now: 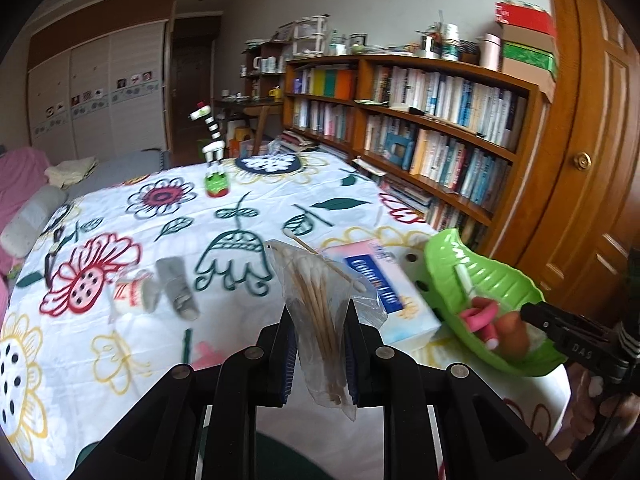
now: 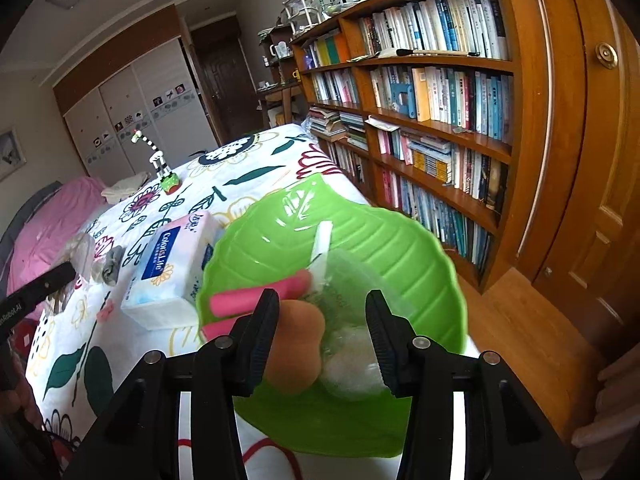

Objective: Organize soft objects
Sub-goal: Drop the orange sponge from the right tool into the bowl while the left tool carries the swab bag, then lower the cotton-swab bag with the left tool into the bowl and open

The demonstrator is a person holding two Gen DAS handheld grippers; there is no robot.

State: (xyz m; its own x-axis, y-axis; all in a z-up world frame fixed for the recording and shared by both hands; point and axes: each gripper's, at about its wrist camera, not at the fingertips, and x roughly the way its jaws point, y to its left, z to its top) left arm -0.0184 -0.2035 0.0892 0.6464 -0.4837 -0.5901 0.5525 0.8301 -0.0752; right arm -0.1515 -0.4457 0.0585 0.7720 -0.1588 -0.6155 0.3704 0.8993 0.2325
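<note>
My left gripper (image 1: 320, 316) is shut on a clear bag of cotton swabs (image 1: 316, 300), held above the flowered tablecloth (image 1: 132, 216). To its right stands a green leaf-shaped tray (image 1: 472, 280) holding a pink roll, a tan sponge and a white tube. In the right wrist view my right gripper (image 2: 322, 312) is open, its fingers over the tray (image 2: 380, 240), astride the tan sponge (image 2: 298, 340) and a bag of white cotton balls (image 2: 352, 364). A pink roll (image 2: 256, 300) lies at the tray's left. A tissue pack (image 2: 172, 264) lies left of the tray.
Rolled grey socks (image 1: 178, 288) and a small white packet (image 1: 128, 294) lie on the table's left. A striped giraffe figure (image 1: 214, 152) stands at the far end. A wooden bookshelf (image 1: 440, 128) and a door (image 1: 592, 160) are to the right. A bed with pink bedding (image 2: 52, 216) is left.
</note>
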